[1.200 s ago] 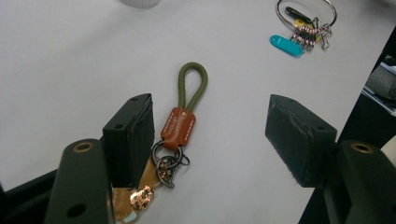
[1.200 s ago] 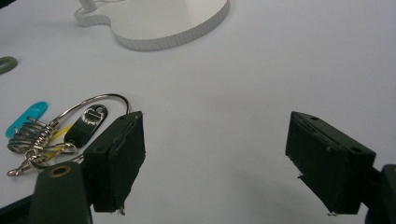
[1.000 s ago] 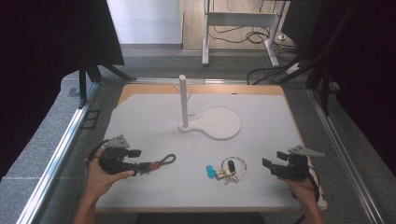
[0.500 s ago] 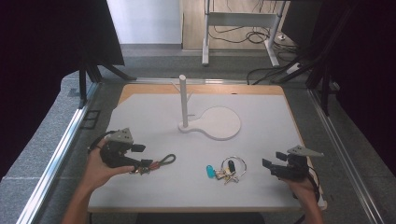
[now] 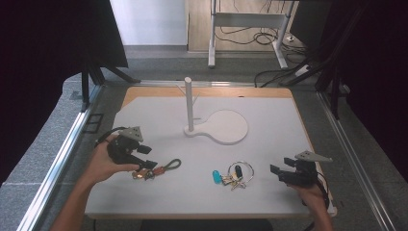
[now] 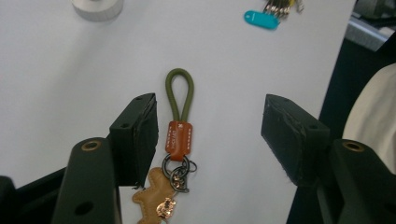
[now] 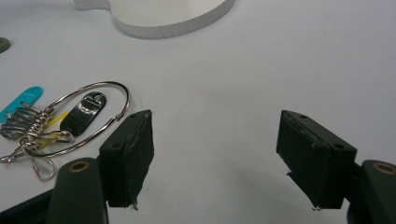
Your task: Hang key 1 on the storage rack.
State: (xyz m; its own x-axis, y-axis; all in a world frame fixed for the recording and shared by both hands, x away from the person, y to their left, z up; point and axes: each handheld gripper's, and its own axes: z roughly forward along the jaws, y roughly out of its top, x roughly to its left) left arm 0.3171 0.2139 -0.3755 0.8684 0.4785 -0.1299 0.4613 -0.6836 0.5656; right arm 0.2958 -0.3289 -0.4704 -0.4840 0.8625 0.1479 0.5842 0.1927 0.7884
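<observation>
The surface (image 5: pixel 269 139) is a flat white board. Between the open jaws of the left claw (image 6: pixel 210 135) a keychain (image 6: pixel 177 140) lies flat on it: its green cord loop points away from the claw, and its orange tab, dark rings and tan leather charm lie closer in. Ahead of the right claw (image 7: pixel 215 154) and off toward its left jaw lies a bunch of keys (image 7: pixel 51 126) on a wire ring with a teal tag. Farther out from both claws stands a white stand (image 5: pixel 211 122), a round base with an upright post.

Black curtains (image 5: pixel 57 43) flank a grey floor (image 5: pixel 159 62) with a metal-legged desk (image 5: pixel 250 19) behind.
</observation>
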